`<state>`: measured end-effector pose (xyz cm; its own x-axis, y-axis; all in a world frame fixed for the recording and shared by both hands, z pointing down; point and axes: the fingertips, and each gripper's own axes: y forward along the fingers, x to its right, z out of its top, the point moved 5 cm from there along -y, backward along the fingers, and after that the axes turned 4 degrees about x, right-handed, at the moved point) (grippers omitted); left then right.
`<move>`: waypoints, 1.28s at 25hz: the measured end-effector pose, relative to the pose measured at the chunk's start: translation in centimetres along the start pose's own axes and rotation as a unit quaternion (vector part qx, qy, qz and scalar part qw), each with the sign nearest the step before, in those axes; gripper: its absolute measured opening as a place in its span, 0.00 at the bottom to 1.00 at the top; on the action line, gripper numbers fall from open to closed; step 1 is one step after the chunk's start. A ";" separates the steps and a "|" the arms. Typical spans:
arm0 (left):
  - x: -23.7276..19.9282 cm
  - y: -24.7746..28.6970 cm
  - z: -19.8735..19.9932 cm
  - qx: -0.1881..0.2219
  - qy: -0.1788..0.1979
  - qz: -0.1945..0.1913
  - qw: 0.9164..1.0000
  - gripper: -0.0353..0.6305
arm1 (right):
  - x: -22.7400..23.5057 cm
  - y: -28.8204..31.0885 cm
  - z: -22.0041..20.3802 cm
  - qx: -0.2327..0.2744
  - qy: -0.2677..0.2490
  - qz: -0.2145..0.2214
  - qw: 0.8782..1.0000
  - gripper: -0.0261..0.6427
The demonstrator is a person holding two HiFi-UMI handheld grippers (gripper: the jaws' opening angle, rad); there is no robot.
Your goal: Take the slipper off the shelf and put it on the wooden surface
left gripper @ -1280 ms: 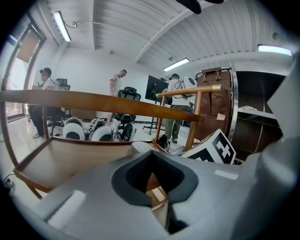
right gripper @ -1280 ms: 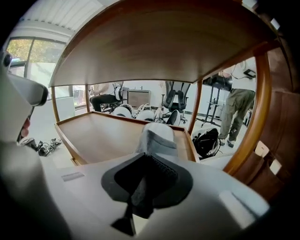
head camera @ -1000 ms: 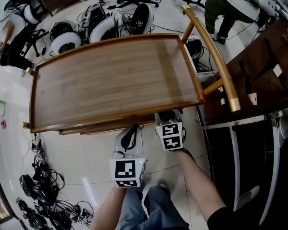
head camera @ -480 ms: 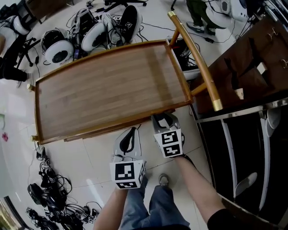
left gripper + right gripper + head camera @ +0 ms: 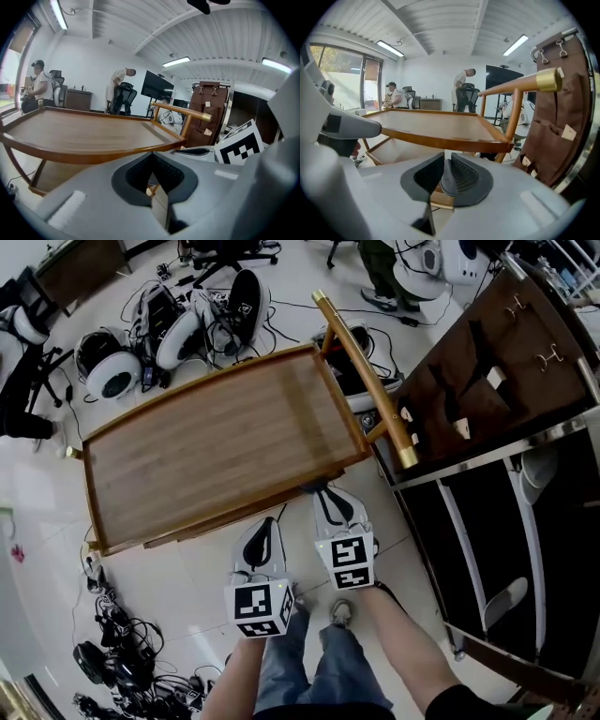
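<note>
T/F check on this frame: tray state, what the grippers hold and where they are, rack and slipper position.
1. The wooden tray is bare. True.
2. The right gripper holds a slipper. False: its jaws have just been closing with nothing between them.
3. In the head view the dark shelf rack stands right of the tray. True.
4. The left gripper hovers over the tray's middle. False: it is short of the near edge, over the floor.
5. A white slipper lies in the rack. True.
</note>
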<state>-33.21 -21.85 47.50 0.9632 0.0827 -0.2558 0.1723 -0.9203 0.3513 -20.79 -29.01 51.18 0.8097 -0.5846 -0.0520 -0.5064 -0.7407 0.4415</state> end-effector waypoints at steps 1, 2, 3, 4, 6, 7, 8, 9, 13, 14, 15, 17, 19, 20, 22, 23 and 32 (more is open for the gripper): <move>0.3 -0.2 0.5 0.001 0.004 -0.003 1.000 0.06 | 0.1 -0.6 0.5 0.003 0.003 -0.003 1.000 0.10; 0.6 -0.5 1.0 0.003 0.009 -0.005 1.000 0.06 | 0.2 -1.1 0.9 0.005 0.007 -0.006 1.000 0.10; 1.0 -0.8 1.6 0.006 0.013 -0.007 1.000 0.06 | 0.3 -1.7 1.4 0.009 0.011 -0.008 1.000 0.10; 1.3 -1.2 2.1 0.009 0.017 -0.009 1.000 0.06 | 0.3 -2.4 2.0 0.012 0.014 -0.011 1.000 0.09; 2.1 -2.0 3.0 0.014 0.023 -0.011 1.000 0.06 | 0.3 -3.8 3.1 0.021 0.020 -0.015 0.999 0.09; 2.5 -2.4 3.4 0.017 0.026 -0.012 0.999 0.06 | 0.3 -4.5 3.6 0.027 0.023 -0.017 0.999 0.08; 2.9 -2.8 3.7 0.020 0.028 -0.011 0.999 0.06 | 0.3 -5.2 4.2 0.033 0.026 -0.019 0.999 0.08; 3.3 -3.2 4.0 0.022 0.029 -0.012 0.999 0.06 | 0.3 -6.0 4.7 0.039 0.029 -0.021 0.999 0.07; 5.4 -5.2 5.0 0.030 0.032 -0.018 0.999 0.06 | 0.1 -10.0 6.0 0.057 0.040 -0.029 0.997 0.06; 6.0 -5.7 5.2 0.032 0.034 -0.021 0.999 0.06 | 0.0 -11.0 6.3 0.061 0.042 -0.031 0.997 0.05; 6.6 -6.3 5.4 0.033 0.038 -0.024 0.998 0.06 | 0.0 -12.1 6.5 0.065 0.046 -0.035 0.996 0.05; 7.8 -7.5 5.6 0.034 0.042 -0.028 0.998 0.06 | 0.0 -14.2 6.9 0.073 0.053 -0.041 0.995 0.05; 9.0 -8.7 5.6 0.036 0.043 -0.031 0.998 0.06 | -0.2 -16.1 7.1 0.081 0.057 -0.044 0.994 0.04; 9.5 -9.3 5.6 0.038 0.045 -0.033 0.998 0.06 | -0.3 -17.0 7.2 0.085 0.058 -0.045 0.994 0.04; 10.8 -10.4 5.8 0.043 0.052 -0.040 0.997 0.06 | -0.3 -18.8 7.4 0.094 0.062 -0.049 0.992 0.04; 11.5 -10.9 5.9 0.045 0.054 -0.044 0.997 0.06 | -0.3 -19.8 7.5 0.098 0.063 -0.051 0.992 0.04; 19.1 -16.9 6.7 0.061 0.067 -0.096 0.991 0.06 | 0.2 -30.8 8.1 0.133 0.074 -0.079 0.985 0.04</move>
<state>-19.07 -7.24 30.60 0.9349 0.3043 -0.1826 0.3377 -0.9211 0.1938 -7.46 -9.02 30.33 0.9092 -0.4145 0.0386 -0.4140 -0.8909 0.1866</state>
